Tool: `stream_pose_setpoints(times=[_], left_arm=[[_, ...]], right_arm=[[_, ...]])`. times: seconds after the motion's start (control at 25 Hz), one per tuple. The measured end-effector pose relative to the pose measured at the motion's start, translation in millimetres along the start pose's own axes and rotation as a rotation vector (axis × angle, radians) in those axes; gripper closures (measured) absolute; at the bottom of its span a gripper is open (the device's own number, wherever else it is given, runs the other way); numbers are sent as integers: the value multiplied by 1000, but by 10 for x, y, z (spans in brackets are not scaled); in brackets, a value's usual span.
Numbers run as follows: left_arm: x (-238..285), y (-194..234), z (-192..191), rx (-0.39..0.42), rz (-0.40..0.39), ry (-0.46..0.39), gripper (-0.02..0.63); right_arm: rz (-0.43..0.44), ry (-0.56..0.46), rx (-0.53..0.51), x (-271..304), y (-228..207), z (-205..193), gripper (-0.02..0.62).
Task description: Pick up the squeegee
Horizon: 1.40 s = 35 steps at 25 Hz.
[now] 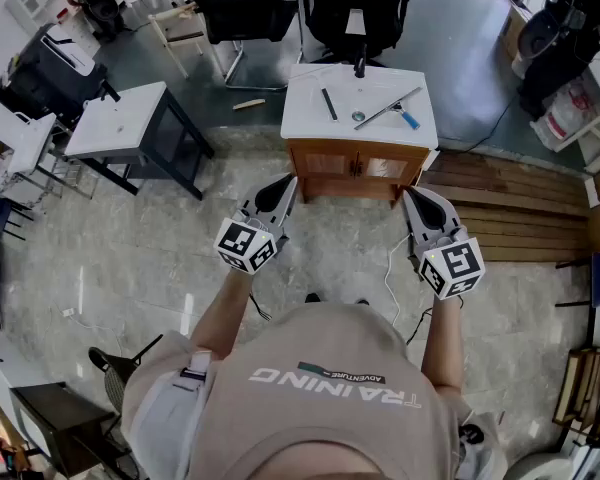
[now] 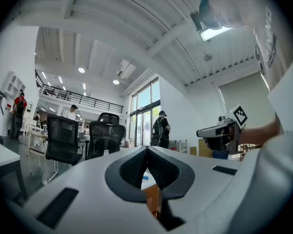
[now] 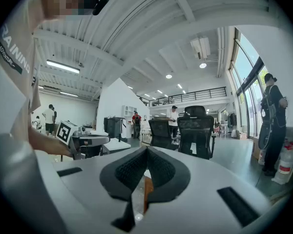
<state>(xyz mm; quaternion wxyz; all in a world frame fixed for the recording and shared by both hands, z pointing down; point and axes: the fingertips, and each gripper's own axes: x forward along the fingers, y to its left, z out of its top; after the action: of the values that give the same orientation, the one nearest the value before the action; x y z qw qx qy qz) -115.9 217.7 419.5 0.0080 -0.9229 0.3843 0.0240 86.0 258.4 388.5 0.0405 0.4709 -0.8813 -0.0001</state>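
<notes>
The squeegee (image 1: 391,109), a metal bar with a blue handle, lies on the white top of a wooden vanity cabinet (image 1: 305,118) ahead of me. A black strip (image 1: 328,103) and a drain (image 1: 358,117) lie beside it. My left gripper (image 1: 292,180) is held level in front of the cabinet's left side, jaws shut and empty. My right gripper (image 1: 407,193) hangs level before the cabinet's right side, also shut with nothing between the jaws. Both stay well short of the squeegee. In each gripper view the pads meet: left gripper (image 2: 146,148), right gripper (image 3: 146,148).
A white table on a black frame (image 1: 120,123) stands to the left. Two black office chairs (image 1: 242,3) stand behind the cabinet. Wooden planks (image 1: 510,203) lie on the floor at the right. A cable (image 1: 390,268) trails on the marble floor near my feet. A person (image 1: 570,18) stands far right.
</notes>
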Motion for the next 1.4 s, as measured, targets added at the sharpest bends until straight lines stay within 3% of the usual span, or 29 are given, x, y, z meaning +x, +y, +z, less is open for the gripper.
stream_pose_setpoints(times=[0.6, 1.4], left_arm=[[65, 8, 77, 19, -4, 8, 595], [125, 28, 9, -2, -67, 31, 595]], right_arm=[[5, 3, -1, 37, -45, 16, 565], [11, -24, 23, 116, 17, 20, 563]])
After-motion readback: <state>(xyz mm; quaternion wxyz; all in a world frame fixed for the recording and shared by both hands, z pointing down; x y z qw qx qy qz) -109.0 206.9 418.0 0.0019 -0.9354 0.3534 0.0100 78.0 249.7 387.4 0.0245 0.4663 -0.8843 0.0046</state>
